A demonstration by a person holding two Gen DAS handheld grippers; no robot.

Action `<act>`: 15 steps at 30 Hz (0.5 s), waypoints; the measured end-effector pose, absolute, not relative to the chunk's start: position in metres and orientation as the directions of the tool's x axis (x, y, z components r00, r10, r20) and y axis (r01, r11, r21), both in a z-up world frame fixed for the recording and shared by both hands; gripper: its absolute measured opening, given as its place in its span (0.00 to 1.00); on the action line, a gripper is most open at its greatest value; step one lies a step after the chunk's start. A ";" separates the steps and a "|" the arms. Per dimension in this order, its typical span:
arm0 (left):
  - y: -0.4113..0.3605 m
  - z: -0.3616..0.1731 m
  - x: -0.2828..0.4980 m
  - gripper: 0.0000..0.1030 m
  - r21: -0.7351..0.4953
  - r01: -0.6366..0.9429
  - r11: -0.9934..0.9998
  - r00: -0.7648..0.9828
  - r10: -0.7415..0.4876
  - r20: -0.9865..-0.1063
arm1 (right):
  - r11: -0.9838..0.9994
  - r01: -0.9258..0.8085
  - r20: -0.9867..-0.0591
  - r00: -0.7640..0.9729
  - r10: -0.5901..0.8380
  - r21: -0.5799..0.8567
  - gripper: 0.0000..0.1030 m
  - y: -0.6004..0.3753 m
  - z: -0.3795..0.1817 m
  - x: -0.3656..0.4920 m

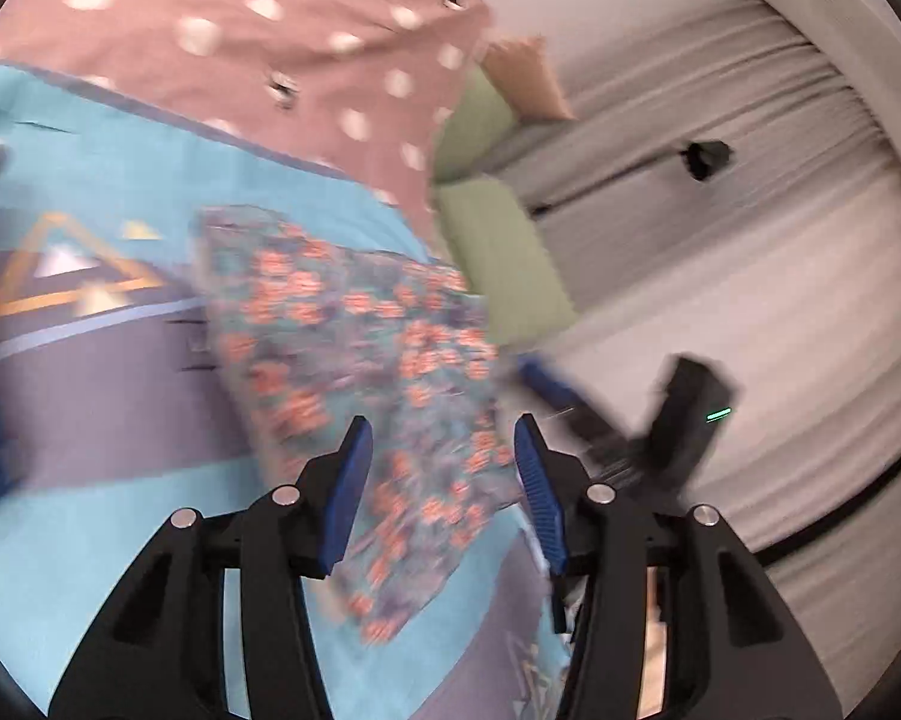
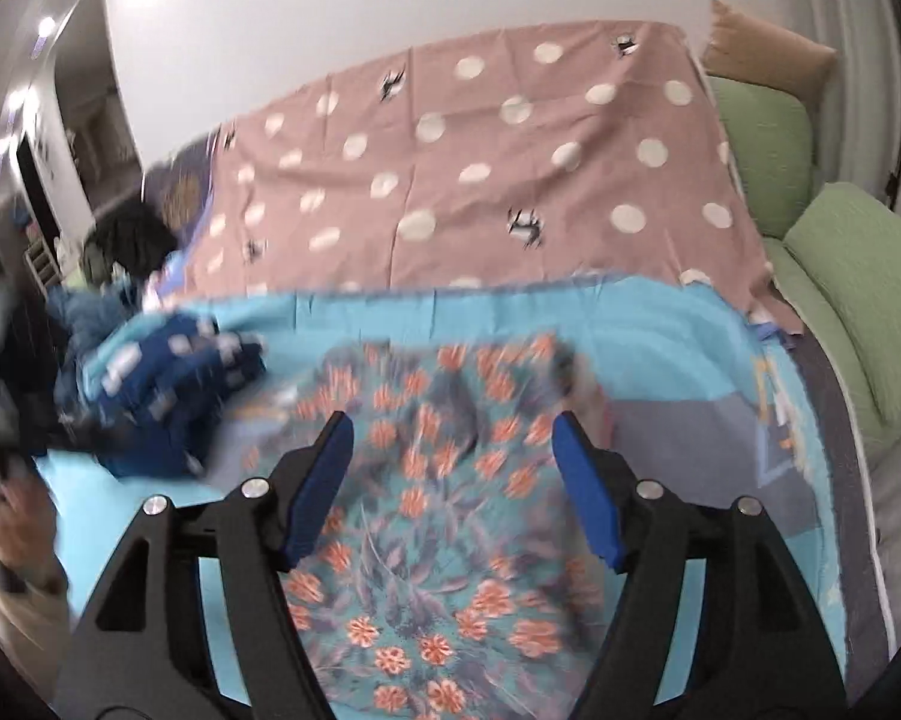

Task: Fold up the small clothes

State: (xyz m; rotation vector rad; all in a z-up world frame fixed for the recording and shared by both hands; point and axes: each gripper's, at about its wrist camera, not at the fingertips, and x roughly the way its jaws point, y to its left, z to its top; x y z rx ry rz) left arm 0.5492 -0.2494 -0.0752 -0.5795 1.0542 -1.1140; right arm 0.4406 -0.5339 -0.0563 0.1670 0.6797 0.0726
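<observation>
A small teal garment with orange flowers [image 1: 354,354] lies flat on the light blue patterned sheet [image 1: 120,162]. My left gripper [image 1: 444,450] hovers over its near part, open, its blue pads clear of the cloth. The right wrist view shows the same floral garment [image 2: 444,468] spread under my right gripper [image 2: 450,438], which stands wide open and holds nothing. In the left wrist view the right gripper [image 1: 576,402] appears blurred just past the garment's right edge. Both views are smeared by motion.
A pink sheet with white dots [image 2: 480,162] covers the far part of the bed. A dark blue patterned garment [image 2: 162,384] lies bunched at the left. Green cushions [image 2: 840,276] and a tan pillow [image 2: 762,54] line the right side. A hand [image 2: 6,516] shows at the left edge.
</observation>
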 end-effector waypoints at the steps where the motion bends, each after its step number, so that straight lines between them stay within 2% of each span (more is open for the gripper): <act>1: -0.266 -0.087 0.557 0.48 -0.837 0.417 0.353 0.032 -0.927 -0.375 | 0.977 -0.010 -0.628 0.765 0.144 0.212 0.68 -0.536 -0.070 0.443; 6: -0.316 -0.139 0.587 0.45 -0.847 0.352 0.398 0.040 -0.911 -0.412 | 0.971 0.029 -0.559 0.822 0.112 0.238 0.68 -0.548 -0.106 0.433; 8: -0.314 -0.154 0.599 0.22 -0.864 0.320 0.388 0.052 -0.918 -0.392 | 0.979 0.024 -0.553 0.828 0.096 0.204 0.68 -0.549 -0.112 0.428; 9: -0.310 -0.157 0.602 0.15 -0.871 0.305 0.386 0.051 -0.920 -0.389 | 0.985 0.020 -0.559 0.825 0.080 0.171 0.68 -0.547 -0.113 0.427; 10: -0.305 -0.157 0.606 0.02 -0.868 0.288 0.405 0.062 -0.912 -0.405 | 0.991 0.013 -0.568 0.820 0.067 0.136 0.68 -0.543 -0.113 0.428; 12: -0.295 -0.148 0.607 0.02 -0.849 0.298 0.436 0.110 -0.899 -0.423 | 0.996 0.016 -0.600 0.799 0.039 0.086 0.68 -0.535 -0.108 0.431; 13: -0.287 -0.138 0.606 0.08 -0.837 0.307 0.453 0.159 -0.892 -0.424 | 0.997 0.028 -0.613 0.790 0.023 0.074 0.68 -0.532 -0.101 0.432; 15: -0.282 -0.120 0.605 0.28 -0.814 0.349 0.464 0.219 -0.885 -0.410 | 0.997 0.031 -0.593 0.805 0.017 0.072 0.72 -0.527 -0.085 0.432</act>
